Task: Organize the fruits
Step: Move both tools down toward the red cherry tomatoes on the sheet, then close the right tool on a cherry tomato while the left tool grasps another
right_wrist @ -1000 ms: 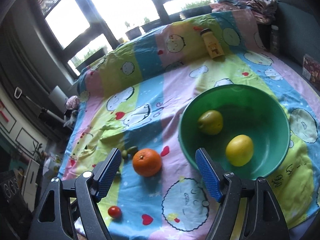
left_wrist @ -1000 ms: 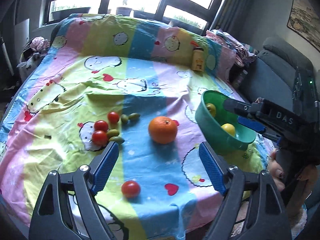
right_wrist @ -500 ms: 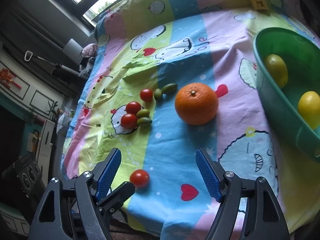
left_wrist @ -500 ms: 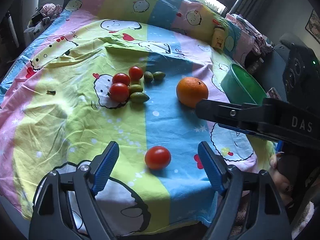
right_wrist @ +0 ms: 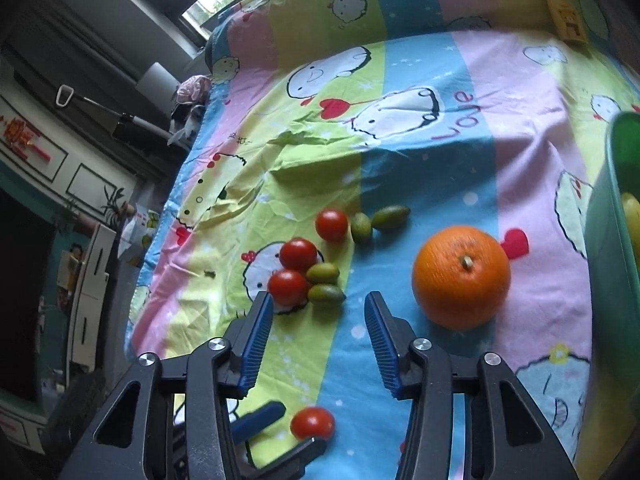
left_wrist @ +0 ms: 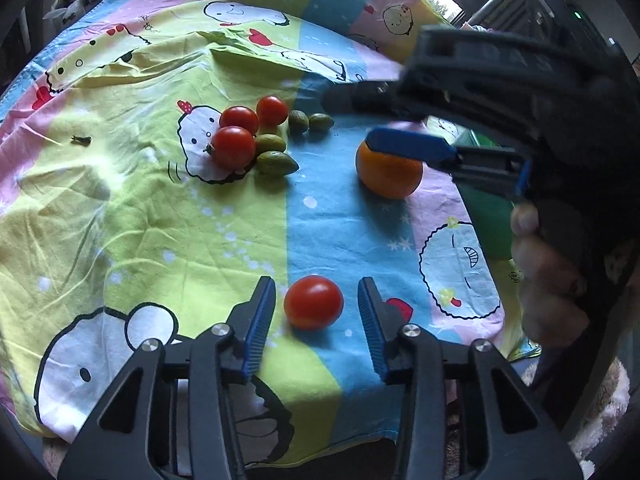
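**A:** Nearest to us, what do we have at the left gripper point(left_wrist: 316, 312)?

**B:** We see a lone tomato point(left_wrist: 313, 301) lying on the cartoon-print sheet point(left_wrist: 120, 220) right between its blue pads. The jaws are closing around it, narrow now, but we still see a sliver of sheet on each side, so the pads are not pressing yet.

**A:** And the right gripper point(right_wrist: 318, 334)?

**B:** Its jaws are closing too, with nothing between them, only sheet. It hangs over the blue stripe, and in the left view one of its pads crosses in front of the orange point(left_wrist: 389, 174).

**A:** Moving farther out?

**B:** Just past the right gripper's left pad we find a cluster: three more tomatoes point(right_wrist: 298, 255) and two small green fruits point(right_wrist: 326, 294) touching them. Two other green fruits point(right_wrist: 390, 217) lie just beyond, side by side. The orange sits to the right of the cluster, apart from it.

**A:** And the bowl?

**B:** The green bowl point(right_wrist: 612, 216) is at the right edge, with something yellow inside. Farthest back, a yellow bottle point(right_wrist: 564, 12) lies near the head of the bed.
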